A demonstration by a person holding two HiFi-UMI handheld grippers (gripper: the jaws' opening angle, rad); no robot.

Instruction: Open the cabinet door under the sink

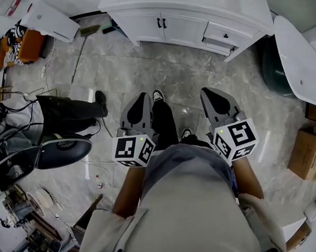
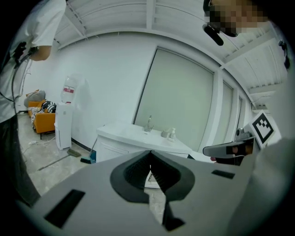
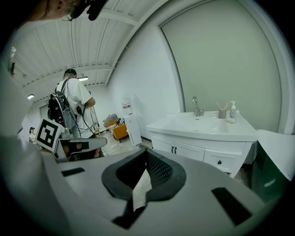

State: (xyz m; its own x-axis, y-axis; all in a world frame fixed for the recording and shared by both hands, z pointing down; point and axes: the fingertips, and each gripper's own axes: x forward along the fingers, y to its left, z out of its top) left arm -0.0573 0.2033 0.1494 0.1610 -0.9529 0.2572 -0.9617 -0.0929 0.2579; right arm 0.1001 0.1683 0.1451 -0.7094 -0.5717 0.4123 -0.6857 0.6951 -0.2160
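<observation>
Opening is not yet beginning: the cabinet doors (image 1: 178, 29) under the sink (image 3: 209, 123) are sitting shut, well apart from the person. The left gripper (image 1: 142, 98) and right gripper (image 1: 217, 99) are pressing their jaws together on nothing. Approaching, gripping a black handle (image 1: 164, 23) and pulling are all waiting.

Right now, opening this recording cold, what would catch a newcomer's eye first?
The white sink cabinet stands at the top of the head view, across the grey marble floor, its doors shut with dark handles side by side. Nearer, the left claw and right claw hover shut and empty above the person's shoes, well short of the cabinet. A second person stands at the left of the right gripper view.
</observation>
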